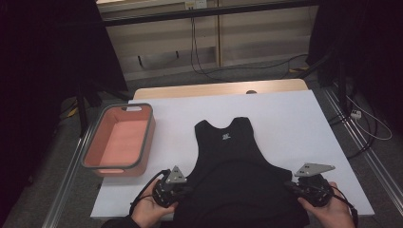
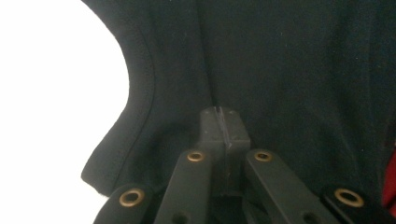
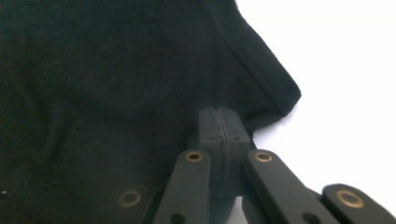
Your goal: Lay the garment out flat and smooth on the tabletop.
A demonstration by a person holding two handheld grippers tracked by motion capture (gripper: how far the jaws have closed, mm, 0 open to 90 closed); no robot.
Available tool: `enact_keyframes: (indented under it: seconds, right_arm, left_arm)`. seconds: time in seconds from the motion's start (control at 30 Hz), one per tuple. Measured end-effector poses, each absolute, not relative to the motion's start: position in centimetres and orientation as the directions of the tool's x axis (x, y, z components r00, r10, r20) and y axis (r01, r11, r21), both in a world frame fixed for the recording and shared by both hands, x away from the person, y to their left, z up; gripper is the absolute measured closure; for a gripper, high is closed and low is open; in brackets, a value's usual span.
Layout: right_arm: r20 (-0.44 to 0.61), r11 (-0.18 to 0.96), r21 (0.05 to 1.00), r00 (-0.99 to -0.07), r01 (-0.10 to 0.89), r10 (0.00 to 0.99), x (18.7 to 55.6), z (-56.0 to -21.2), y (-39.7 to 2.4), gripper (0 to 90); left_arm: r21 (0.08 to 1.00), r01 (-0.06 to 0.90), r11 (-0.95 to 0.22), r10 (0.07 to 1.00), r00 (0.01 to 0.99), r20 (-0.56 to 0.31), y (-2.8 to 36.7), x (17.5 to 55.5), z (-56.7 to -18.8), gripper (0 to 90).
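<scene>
A black sleeveless top [image 1: 233, 156] lies flat on the white table [image 1: 294, 123], neck at the far end and a small white logo on its chest. My left gripper [image 1: 183, 190] sits at the top's left side below the armhole. In the left gripper view its jaws [image 2: 219, 114] are pressed together with black fabric [image 2: 280, 70] pinched at their tip. My right gripper [image 1: 292, 186] sits at the top's right side. In the right gripper view it [image 3: 219, 114] is shut on the cloth beside the stitched armhole edge [image 3: 261, 70].
A salmon-pink bin with a grey rim [image 1: 95, 142] stands at the table's left edge. Bare white table lies right of the top and beyond it. Cables run on the floor behind and to the right of the table.
</scene>
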State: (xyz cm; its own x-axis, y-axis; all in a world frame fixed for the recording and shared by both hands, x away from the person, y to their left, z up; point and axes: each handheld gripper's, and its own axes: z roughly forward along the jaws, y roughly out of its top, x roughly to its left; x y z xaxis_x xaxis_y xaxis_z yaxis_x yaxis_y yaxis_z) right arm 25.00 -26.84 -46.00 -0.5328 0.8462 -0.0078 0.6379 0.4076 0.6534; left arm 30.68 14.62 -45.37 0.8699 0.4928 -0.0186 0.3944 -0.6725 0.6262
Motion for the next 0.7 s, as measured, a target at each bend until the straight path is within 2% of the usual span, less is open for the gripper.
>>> enact_keyframes:
  seconds: [0.4,0.6,0.67,0.7]
  right_arm:
    - [0.017,0.432,0.654,-0.583,0.621,0.812,23.5,-45.8,-26.3,87.0]
    - [0.019,0.418,0.681,-0.585,0.602,0.811,23.6,-45.6,-26.0,66.8]
    - [0.016,0.411,0.694,-0.583,0.591,0.812,23.7,-45.5,-26.0,62.9]
    - [0.01,0.408,0.703,-0.581,0.583,0.814,23.7,-45.4,-25.9,61.1]
  left_arm:
    - [0.621,0.436,-0.651,0.504,0.86,-0.075,16.6,28.9,-45.1,90.0]
    - [0.647,0.445,-0.619,0.502,0.858,-0.109,17.2,28.8,-45.0,89.7]
    - [0.647,0.438,-0.623,0.499,0.861,-0.103,17.1,28.9,-45.1,88.0]
    - [0.648,0.44,-0.622,0.507,0.857,-0.095,17.0,29.0,-45.1,83.1]
